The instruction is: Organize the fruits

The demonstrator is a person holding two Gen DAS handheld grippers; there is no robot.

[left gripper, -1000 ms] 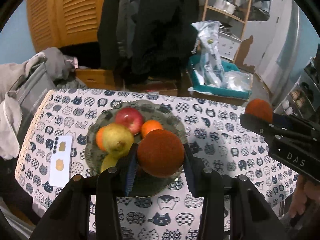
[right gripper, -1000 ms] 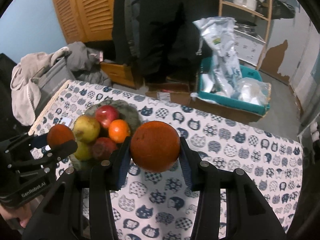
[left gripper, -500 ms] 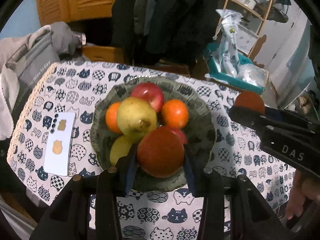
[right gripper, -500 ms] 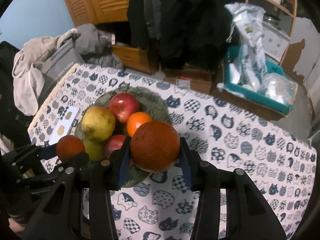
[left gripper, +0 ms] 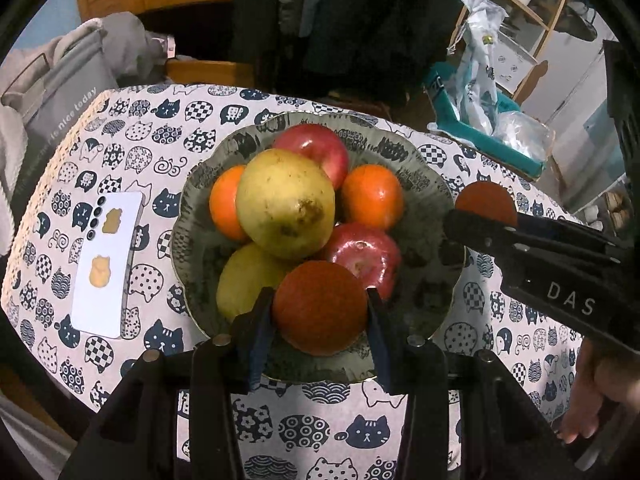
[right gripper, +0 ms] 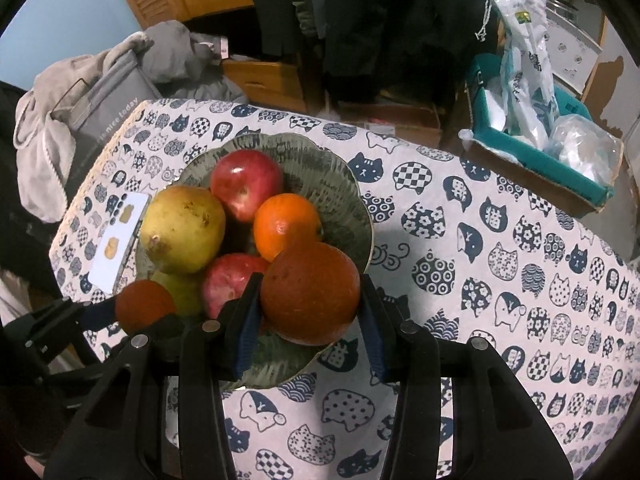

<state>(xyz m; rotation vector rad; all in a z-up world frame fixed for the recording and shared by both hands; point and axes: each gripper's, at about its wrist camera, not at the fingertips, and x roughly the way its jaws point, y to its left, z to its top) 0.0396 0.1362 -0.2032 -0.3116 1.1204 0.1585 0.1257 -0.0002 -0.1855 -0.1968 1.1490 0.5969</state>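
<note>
A grey-green bowl [left gripper: 432, 196] on the cat-print cloth holds a big yellow pear [left gripper: 285, 204], two red apples [left gripper: 316, 148], two oranges [left gripper: 372, 196] and a smaller yellow fruit [left gripper: 244, 276]. My left gripper [left gripper: 320, 312] is shut on a dark orange fruit [left gripper: 320, 308] over the bowl's near rim. My right gripper [right gripper: 310, 300] is shut on a second dark orange fruit [right gripper: 310, 292] over the bowl's [right gripper: 344, 176] right rim. The right gripper also shows in the left wrist view [left gripper: 486, 216], just right of the bowl.
A white phone [left gripper: 106, 268] lies on the cloth left of the bowl. Grey clothes and a bag [right gripper: 92, 120] sit at the table's far left edge. A teal box with plastic bags [right gripper: 536, 136] stands beyond the far right edge.
Both grippers have moved forward and down toward the bowl, each still holding its orange fruit. The bowl now looks larger and closer in both views.
</note>
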